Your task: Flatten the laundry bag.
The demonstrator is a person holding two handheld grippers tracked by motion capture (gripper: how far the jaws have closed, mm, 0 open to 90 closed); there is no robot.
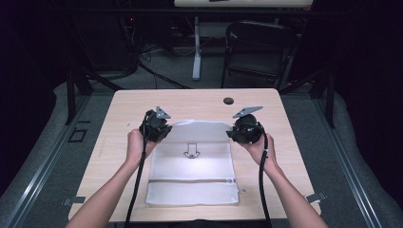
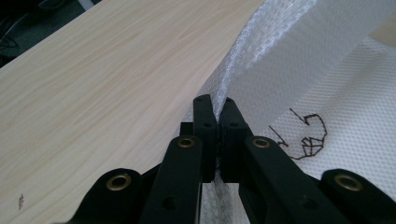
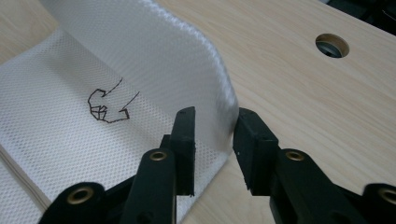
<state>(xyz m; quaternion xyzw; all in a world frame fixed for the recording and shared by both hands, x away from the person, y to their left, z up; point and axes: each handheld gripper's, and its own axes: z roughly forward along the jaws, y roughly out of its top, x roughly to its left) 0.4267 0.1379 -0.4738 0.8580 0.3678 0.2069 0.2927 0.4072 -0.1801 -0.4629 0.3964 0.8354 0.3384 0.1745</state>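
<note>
White mesh bag (image 1: 192,164) flat at table centre, far edge lifted and curled toward the near side.

Bag lying on pale wood table (image 1: 123,109), black line drawing on its upper face, zipper strip toward 6 o'clock. Left gripper (image 2: 215,122) at the bag's 10 o'clock corner — jaws clamped tight on the mesh fold. Right gripper (image 3: 212,133) at the 2 o'clock corner — jaws parted, curled edge standing between them, pads not pressing. Round hole (image 1: 228,100) in the tabletop at 12 o'clock; dark folding chair (image 1: 259,47) beyond the table.
</note>
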